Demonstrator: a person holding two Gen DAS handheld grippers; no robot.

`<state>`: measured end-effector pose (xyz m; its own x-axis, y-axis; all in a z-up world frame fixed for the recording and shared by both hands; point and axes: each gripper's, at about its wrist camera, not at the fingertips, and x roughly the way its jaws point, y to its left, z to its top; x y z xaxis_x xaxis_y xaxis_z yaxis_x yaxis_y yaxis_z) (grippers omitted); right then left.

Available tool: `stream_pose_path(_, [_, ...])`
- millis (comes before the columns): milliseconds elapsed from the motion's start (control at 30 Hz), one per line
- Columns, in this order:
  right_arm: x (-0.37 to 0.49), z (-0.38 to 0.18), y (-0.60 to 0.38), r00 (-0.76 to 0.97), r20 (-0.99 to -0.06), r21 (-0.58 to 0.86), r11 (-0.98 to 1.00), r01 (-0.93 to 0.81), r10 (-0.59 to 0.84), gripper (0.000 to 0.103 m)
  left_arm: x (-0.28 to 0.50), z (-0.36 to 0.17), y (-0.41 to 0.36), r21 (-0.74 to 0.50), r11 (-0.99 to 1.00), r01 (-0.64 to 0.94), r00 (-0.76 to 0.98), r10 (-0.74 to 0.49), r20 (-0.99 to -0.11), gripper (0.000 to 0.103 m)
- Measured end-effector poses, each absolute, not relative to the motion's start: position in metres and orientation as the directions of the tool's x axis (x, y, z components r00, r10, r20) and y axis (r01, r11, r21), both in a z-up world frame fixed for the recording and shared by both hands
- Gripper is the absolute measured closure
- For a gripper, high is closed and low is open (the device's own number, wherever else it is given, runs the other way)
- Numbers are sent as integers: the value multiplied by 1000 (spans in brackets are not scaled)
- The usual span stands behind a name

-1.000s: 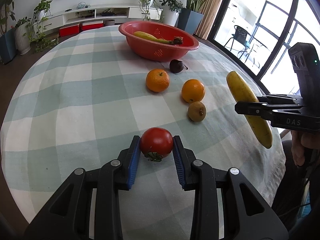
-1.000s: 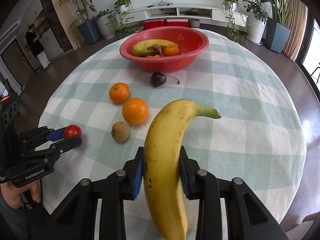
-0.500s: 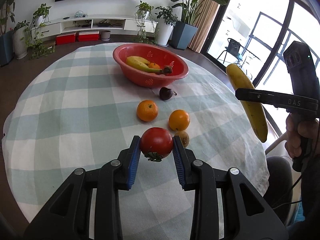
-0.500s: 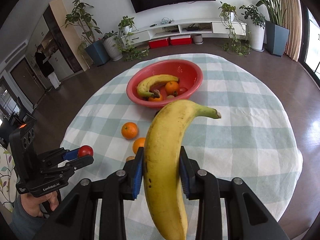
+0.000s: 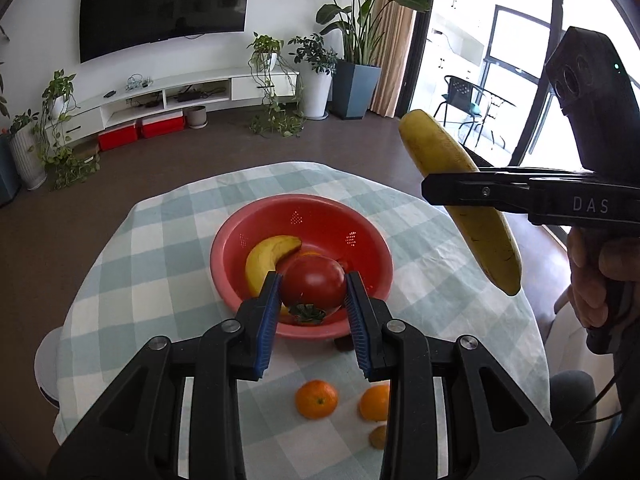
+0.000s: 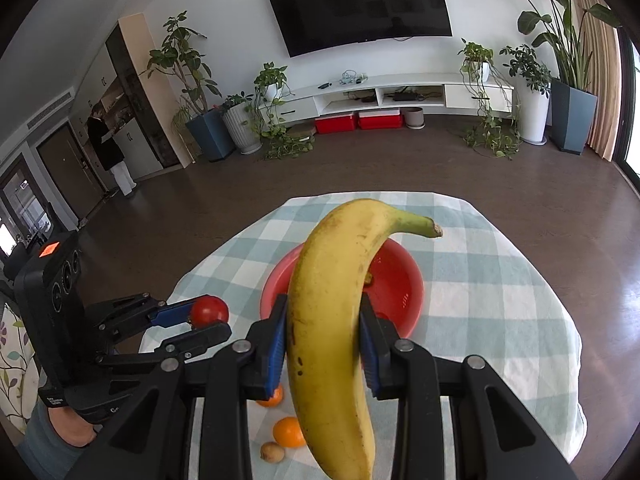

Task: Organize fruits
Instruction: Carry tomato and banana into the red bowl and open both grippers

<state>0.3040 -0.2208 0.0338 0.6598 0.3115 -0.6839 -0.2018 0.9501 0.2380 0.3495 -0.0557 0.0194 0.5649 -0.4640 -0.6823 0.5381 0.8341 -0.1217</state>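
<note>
My left gripper (image 5: 313, 300) is shut on a red tomato (image 5: 313, 282), held in the air in front of the red bowl (image 5: 360, 240); it shows at the left of the right wrist view too, the left gripper (image 6: 200, 322) and tomato (image 6: 209, 311). My right gripper (image 6: 323, 344) is shut on a yellow banana (image 6: 332, 320), high above the table; in the left wrist view the right gripper (image 5: 430, 190) and its banana (image 5: 460, 204) hang right of the bowl. Inside the bowl lies another banana (image 5: 262, 258) with small fruit partly hidden.
On the checked tablecloth (image 5: 168, 248) nearer me lie two oranges (image 5: 316, 398) (image 5: 376, 402), a small brown fruit (image 5: 378, 436) and a dark fruit (image 5: 343, 344) by the bowl's near rim. A hand (image 5: 596, 280) holds the right gripper's handle. Plants and a TV shelf stand far behind.
Both grippers have risen and moved toward the bowl with their fruit still gripped. The table now looks farther below, and the oranges have slid to the bottom of both views.
</note>
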Motion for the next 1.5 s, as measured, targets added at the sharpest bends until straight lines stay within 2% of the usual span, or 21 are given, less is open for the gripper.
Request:
stream_pose_path(500, [396,-28,-221,583,-751,265,950,-165,311,68,436,-45,-102,-88,837,540,510,-409,-757,73])
stream_pose_path(867, [415,-61,-212,537,-794,238,959,-156,284,69,456,-80,-107,-77,849,523,494,-375,-785,73])
stream_pose_path(1267, [419,-75,-202,501,-824,197,963,-183,264,68,459,-84,-107,-53,853,520,507,-358,-785,72])
stream_pose_path(1300, [419,-76,-202,498,-826,197,963,-184,264,68,459,-84,-106,-50,854,517,508,-354,-785,71])
stream_pose_path(1367, [419,-79,-201,492,-830,196,964,-182,262,67,458,-84,-106,-41,858,512,513,-344,-786,58])
stream_pose_path(1400, [419,-79,-200,492,-831,194,964,-182,260,67,458,-83,-105,-29,861,508,520,-333,-786,55])
stream_pose_path(1500, [419,-80,-200,490,-832,194,964,-181,259,67,455,-81,-100,-30,864,503,523,-332,-785,52])
